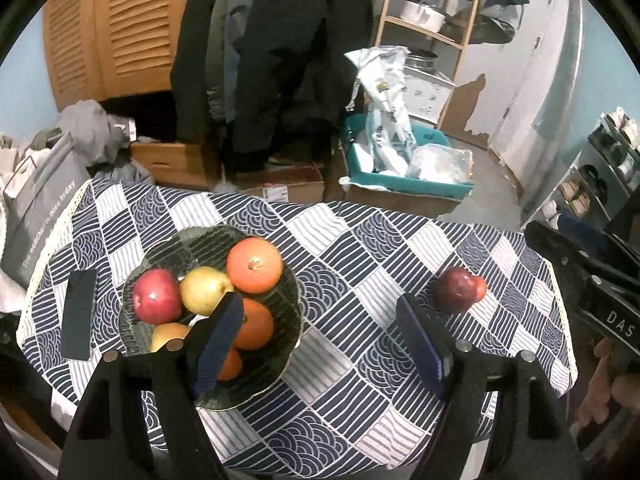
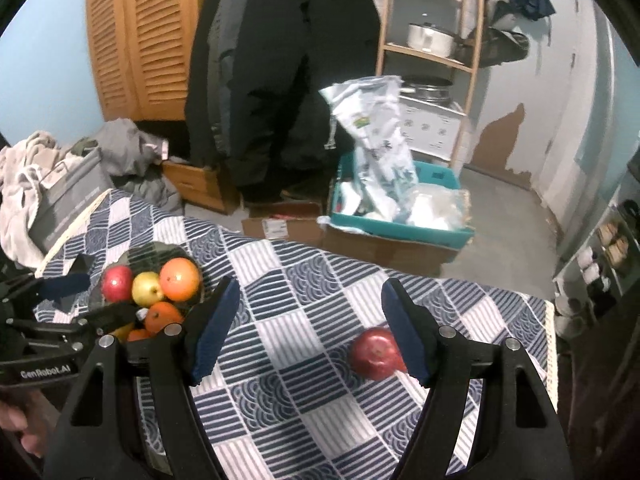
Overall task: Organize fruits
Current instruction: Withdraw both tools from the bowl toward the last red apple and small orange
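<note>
**Fruit bowl filled, one red apple loose on the table**

Glass bowl point(image 1: 292, 320) on the left part of a table under a blue-and-white patterned cloth point(image 1: 360, 248). Heaped inside: a red apple point(image 1: 156, 296), a yellow pear point(image 1: 204, 290), a large orange point(image 1: 254, 266) at the back, a second orange point(image 1: 256, 324) nearer the front, plus more yellow and orange fruit partly hidden below. Lying alone on the cloth, well apart to the right of the bowl: a dark red apple point(image 1: 460, 289), touching nothing else.

Left gripper point(image 1: 320, 340) above the table between bowl and loose apple, fingers spread wide, nothing between them; left finger overlapping the bowl in view, right finger just beside the loose apple in view. Right gripper point(image 2: 310, 328) also spread, empty, with the loose apple showing just inside its right finger, though contact impossible to judge. Hand visible on each tool's handle at the picture edges.

Flat black phone point(image 1: 79, 314) on the cloth left of the bowl. Beyond the table: dark coats point(image 1: 276, 60) hanging, louvred wooden doors point(image 1: 108, 28), cardboard boxes, a teal crate point(image 1: 408, 184) stuffed with plastic bags, wooden shelves point(image 1: 432, 20) holding pots.
</note>
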The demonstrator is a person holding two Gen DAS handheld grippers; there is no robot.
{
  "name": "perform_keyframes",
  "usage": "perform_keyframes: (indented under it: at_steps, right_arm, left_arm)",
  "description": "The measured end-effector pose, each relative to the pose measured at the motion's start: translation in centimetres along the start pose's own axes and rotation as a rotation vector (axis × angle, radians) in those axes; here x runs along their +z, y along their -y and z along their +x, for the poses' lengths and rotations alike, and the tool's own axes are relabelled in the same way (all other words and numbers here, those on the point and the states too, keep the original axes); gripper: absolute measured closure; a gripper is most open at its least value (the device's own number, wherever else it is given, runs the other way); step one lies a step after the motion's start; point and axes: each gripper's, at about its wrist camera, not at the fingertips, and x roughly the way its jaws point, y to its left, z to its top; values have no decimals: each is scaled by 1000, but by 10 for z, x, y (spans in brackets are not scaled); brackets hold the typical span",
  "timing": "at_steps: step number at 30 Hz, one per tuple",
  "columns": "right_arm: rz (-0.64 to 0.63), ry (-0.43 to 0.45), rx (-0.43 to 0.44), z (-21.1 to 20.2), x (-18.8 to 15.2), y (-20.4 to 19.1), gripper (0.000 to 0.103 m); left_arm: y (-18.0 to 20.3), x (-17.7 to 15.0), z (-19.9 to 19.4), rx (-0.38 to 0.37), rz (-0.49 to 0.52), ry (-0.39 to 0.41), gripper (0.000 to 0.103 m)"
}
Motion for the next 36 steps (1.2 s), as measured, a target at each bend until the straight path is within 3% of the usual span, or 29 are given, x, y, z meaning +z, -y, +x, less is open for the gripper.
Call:
perform_keyframes:
  at_steps: [12, 36]
  right_arm:
    - [57, 20, -66, -26, -18, 48, 26]
    - [182, -52, -156, -25, -61, 137, 26]
  left_arm:
    - [43, 4, -1, -23, 73, 17, 18]
    - [129, -1, 36, -50, 198, -61, 16]
